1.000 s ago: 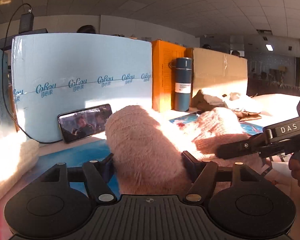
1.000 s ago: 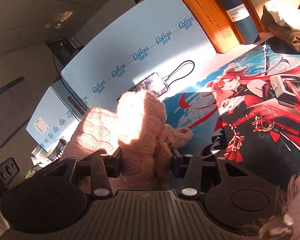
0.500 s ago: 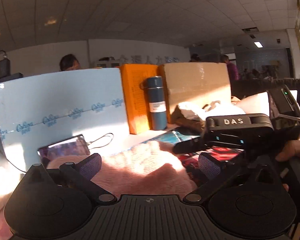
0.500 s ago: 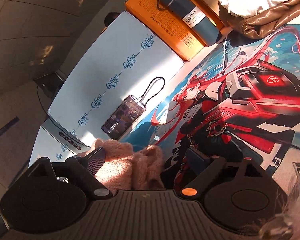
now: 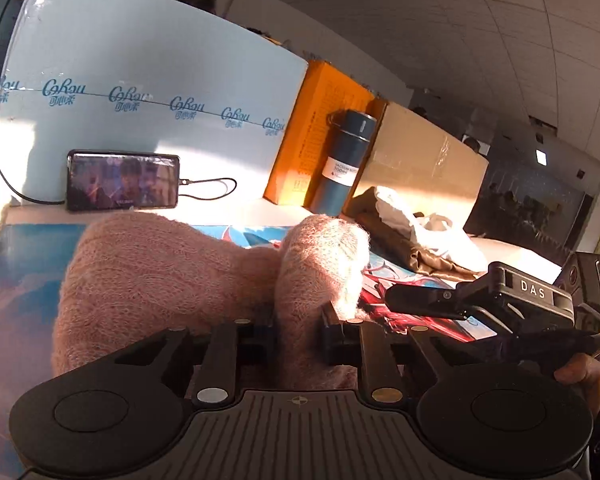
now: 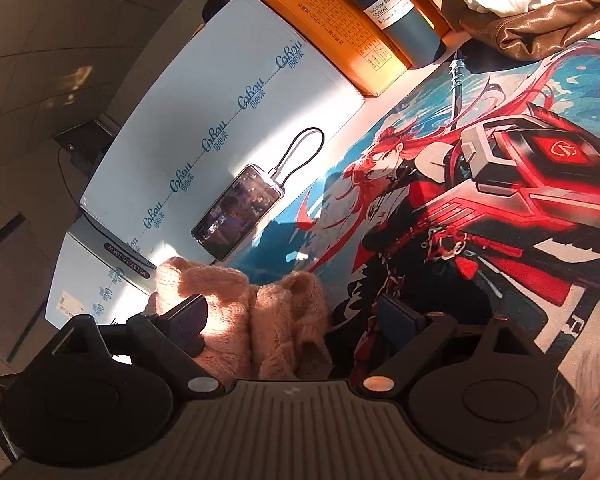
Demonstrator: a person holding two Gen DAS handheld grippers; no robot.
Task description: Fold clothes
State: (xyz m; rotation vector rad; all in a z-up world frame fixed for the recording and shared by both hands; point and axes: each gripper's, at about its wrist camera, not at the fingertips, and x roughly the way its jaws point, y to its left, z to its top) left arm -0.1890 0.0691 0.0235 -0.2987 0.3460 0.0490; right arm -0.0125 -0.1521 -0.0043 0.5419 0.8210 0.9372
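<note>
A fuzzy pink knit sweater (image 5: pixel 160 276) lies bunched on a printed anime desk mat (image 6: pixel 500 208). My left gripper (image 5: pixel 298 332) is shut on a raised fold of the sweater, which stands up between its fingers. My right gripper (image 6: pixel 296 320) is open just above the sweater (image 6: pixel 268 320), with its left finger (image 6: pixel 188 316) against the pink knit. The right gripper also shows in the left wrist view (image 5: pixel 480 300), to the right of the sweater.
A phone (image 5: pixel 122 180) on a cable leans on a pale blue box (image 5: pixel 152 80) at the back. An orange box (image 5: pixel 320 132), a dark blue bottle (image 5: pixel 342 160), a cardboard box (image 5: pixel 420 160) and a brown and white cloth pile (image 5: pixel 412 236) stand behind the mat.
One second ago both grippers were shut on the sweater, then both opened. Now the left has closed on a fold again, and the right stays open and has shifted over the mat.
</note>
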